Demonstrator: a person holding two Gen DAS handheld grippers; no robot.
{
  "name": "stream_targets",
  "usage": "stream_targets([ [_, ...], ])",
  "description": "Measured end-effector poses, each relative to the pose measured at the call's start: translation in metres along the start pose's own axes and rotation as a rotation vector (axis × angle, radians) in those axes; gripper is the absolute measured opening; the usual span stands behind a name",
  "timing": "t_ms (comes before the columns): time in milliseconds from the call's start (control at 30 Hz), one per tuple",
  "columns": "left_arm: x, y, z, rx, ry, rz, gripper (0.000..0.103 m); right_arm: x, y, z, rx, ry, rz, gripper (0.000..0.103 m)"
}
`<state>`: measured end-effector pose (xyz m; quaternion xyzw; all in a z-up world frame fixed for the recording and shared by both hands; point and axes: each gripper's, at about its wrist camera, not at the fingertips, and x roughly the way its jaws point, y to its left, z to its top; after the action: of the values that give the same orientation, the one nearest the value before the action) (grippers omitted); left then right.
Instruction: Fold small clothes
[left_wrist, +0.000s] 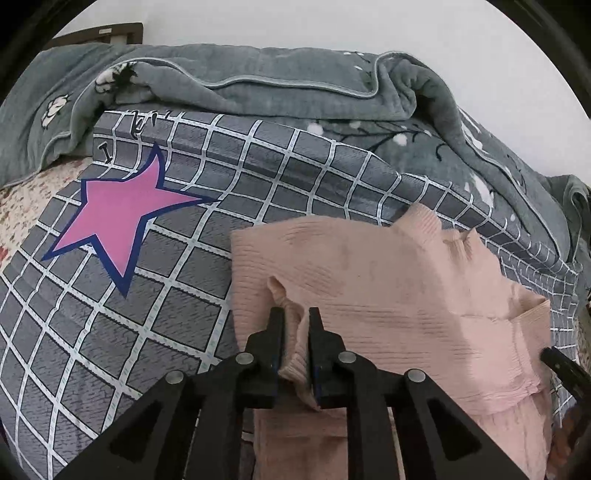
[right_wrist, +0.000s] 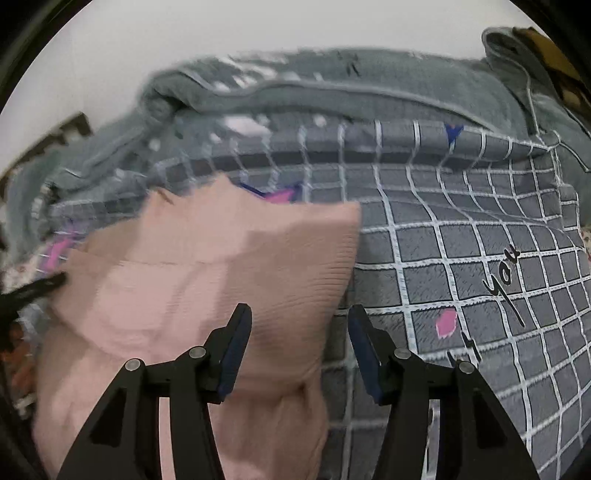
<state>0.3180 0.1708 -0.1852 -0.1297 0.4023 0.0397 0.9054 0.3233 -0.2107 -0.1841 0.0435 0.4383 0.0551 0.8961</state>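
Mid-fold: left hand-held gripper (left_wrist: 296, 320) is clamped on a pinch of the pink ribbed garment (left_wrist: 369, 273) lying on the checked bedsheet (left_wrist: 129, 332). Right hand-held gripper (right_wrist: 300, 317) is spread apart, empty, over the garment's edge. Next, probably grab that edge.

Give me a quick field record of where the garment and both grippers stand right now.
garment: pink ribbed knit top, partly folded, lying on the bed
surface: grey quilt with white grid lines, printed with a pink star outlined in blue
behind: rumpled grey-green blanket along the wall
left hand-held gripper: shut on a bunched fold of the top's near edge
right hand-held gripper: open, empty, poised over the top's right edge
image quality: right wrist view is motion-blurred
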Motion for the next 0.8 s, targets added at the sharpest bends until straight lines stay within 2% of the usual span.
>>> stream_targets([
  [33,-0.001,-0.001,0.000,0.002,-0.014,-0.005,0.012,0.010,-0.002,0.001,0.007,0.024,0.008,0.052],
  [67,-0.005,-0.001,0.000,-0.004,-0.050,-0.014,0.011,0.012,-0.002,0.000,0.003,0.022,0.017,0.031],
  [100,-0.010,0.001,0.000,-0.011,-0.082,-0.031,0.011,0.012,-0.001,0.000,-0.014,0.002,0.032,0.016],
  [167,-0.022,0.003,0.004,-0.027,-0.138,-0.073,0.010,-0.002,0.002,-0.002,-0.045,-0.086,0.027,0.010],
  [233,-0.024,0.003,0.006,-0.027,-0.147,-0.074,0.010,-0.017,-0.006,-0.004,-0.001,-0.175,0.075,0.009],
  [267,-0.018,0.000,0.005,-0.011,-0.119,-0.050,0.010,-0.015,-0.008,-0.004,0.012,-0.168,0.066,0.009],
  [333,-0.002,-0.005,0.002,0.012,-0.039,-0.008,0.011,0.007,-0.007,-0.004,0.004,-0.062,0.008,0.010],
  [400,0.006,-0.009,0.000,0.035,0.006,0.031,0.015,0.015,-0.004,-0.004,-0.018,-0.020,-0.023,0.012],
  [433,0.004,-0.010,0.000,0.044,-0.003,0.040,0.016,0.010,-0.002,-0.002,-0.031,-0.033,-0.043,0.015],
  [467,-0.001,-0.011,0.001,0.054,-0.016,0.045,0.019,0.006,-0.001,-0.001,-0.040,-0.042,-0.059,0.028],
  [500,-0.005,-0.012,0.001,0.058,-0.028,0.049,0.024,-0.001,-0.001,-0.001,-0.044,-0.065,-0.092,0.033],
  [533,-0.009,-0.011,0.002,0.056,-0.043,0.048,0.035,-0.009,-0.002,-0.002,-0.039,-0.095,-0.111,0.037],
  [567,-0.015,-0.010,0.003,0.053,-0.066,0.033,0.043,-0.018,-0.001,-0.003,-0.035,-0.137,-0.100,0.037],
  [700,-0.026,-0.011,0.004,0.057,-0.120,-0.021,0.046,-0.026,0.010,-0.006,-0.100,-0.162,0.043,0.037],
  [733,-0.027,-0.012,0.005,0.057,-0.124,-0.044,0.050,-0.024,0.014,-0.008,-0.130,-0.154,0.059,0.037],
  [800,-0.022,-0.015,0.003,0.070,-0.107,-0.091,0.050,-0.010,0.016,-0.010,-0.147,-0.109,0.053,0.037],
])
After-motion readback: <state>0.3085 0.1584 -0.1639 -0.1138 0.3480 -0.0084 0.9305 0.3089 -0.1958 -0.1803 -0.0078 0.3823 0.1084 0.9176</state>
